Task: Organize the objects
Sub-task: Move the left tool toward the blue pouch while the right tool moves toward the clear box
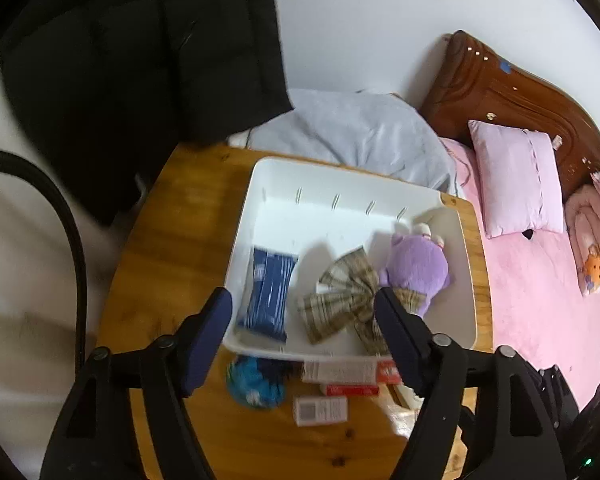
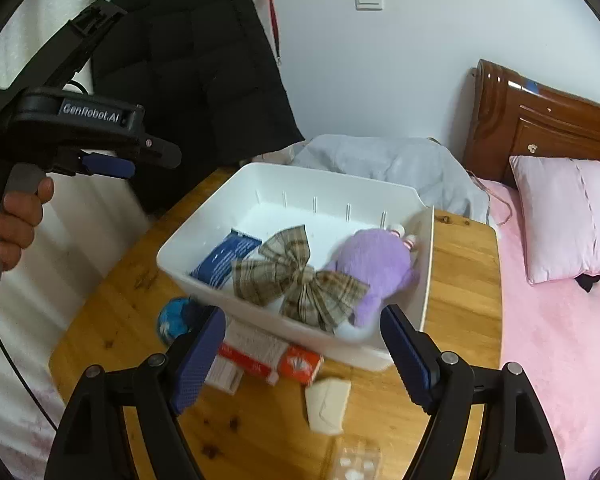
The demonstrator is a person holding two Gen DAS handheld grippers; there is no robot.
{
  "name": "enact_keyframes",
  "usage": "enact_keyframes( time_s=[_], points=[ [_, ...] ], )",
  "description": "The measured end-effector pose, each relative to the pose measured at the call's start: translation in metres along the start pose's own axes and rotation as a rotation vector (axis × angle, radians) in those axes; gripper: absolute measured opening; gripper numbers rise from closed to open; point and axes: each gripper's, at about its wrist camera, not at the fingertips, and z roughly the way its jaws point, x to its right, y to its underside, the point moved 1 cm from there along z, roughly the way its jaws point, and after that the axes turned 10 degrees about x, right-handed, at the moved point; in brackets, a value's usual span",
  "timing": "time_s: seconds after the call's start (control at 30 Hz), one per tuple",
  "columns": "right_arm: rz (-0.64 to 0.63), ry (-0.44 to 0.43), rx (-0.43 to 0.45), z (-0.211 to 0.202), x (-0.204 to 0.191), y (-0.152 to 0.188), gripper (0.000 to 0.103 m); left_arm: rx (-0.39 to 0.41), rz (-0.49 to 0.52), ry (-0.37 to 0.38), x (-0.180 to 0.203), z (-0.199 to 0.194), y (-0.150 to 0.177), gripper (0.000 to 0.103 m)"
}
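A white rectangular plastic bin (image 2: 204, 276) sits on a small wooden table (image 2: 464, 280) beside a bed w/ a pink fleece cover (image 2: 556, 340). Inside the bin, three items lie side by side: a dark blue foil packet (image 1: 269, 294) at the left, a beige-and-brown plaid fabric bow (image 1: 346, 300) in the middle, and a purple plush toy (image 1: 416, 268) at the right, next to the side wall. The left gripper (image 1: 304, 336) hangs over the bin's near edge, jaws standing wide apart w/ nothing between the blue pads; the bow and packet show through the gap, well below. The right gripper (image 2: 302, 354) is likewise spread wide and empty, above the near rim. Still on the table in front of the bin: a round blue-and-white object (image 2: 174, 320), prob. a small ball, too blurred to be sure; a white-and-red cardboard box (image 2: 268, 354) touching the bin's front wall; a smaller white carton w/ a barcode label (image 1: 320, 410); and a cream folded paper piece (image 2: 327, 404) just to the right. In the right wrist view a hand (image 2: 18, 220) grips the left tool's handle at the frame's left side. A black padded coat (image 2: 196, 68) hangs on the wall behind the table, and a pink pillow (image 2: 568, 216) leans at the carved wooden headboard (image 2: 512, 120).
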Motion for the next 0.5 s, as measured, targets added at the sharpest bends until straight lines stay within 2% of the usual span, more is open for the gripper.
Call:
enact_keyframes(
  time_s=[0.23,0.4,0.5],
  points=[
    [-0.041,-0.042,-0.083,-0.018,0.003,0.025,0.081,-0.113,-0.141,-0.031,-0.003,-0.008,0.03,0.078],
    [0.04,-0.069,-0.166,-0.023,0.012,0.05,0.081,-0.177,-0.234,-0.066,-0.007,-0.007,0.054,0.078],
    [0.139,-0.08,-0.221,-0.022,0.021,0.063,0.081,-0.231,-0.307,-0.066,-0.01,0.0,0.07,0.078]
  ],
)
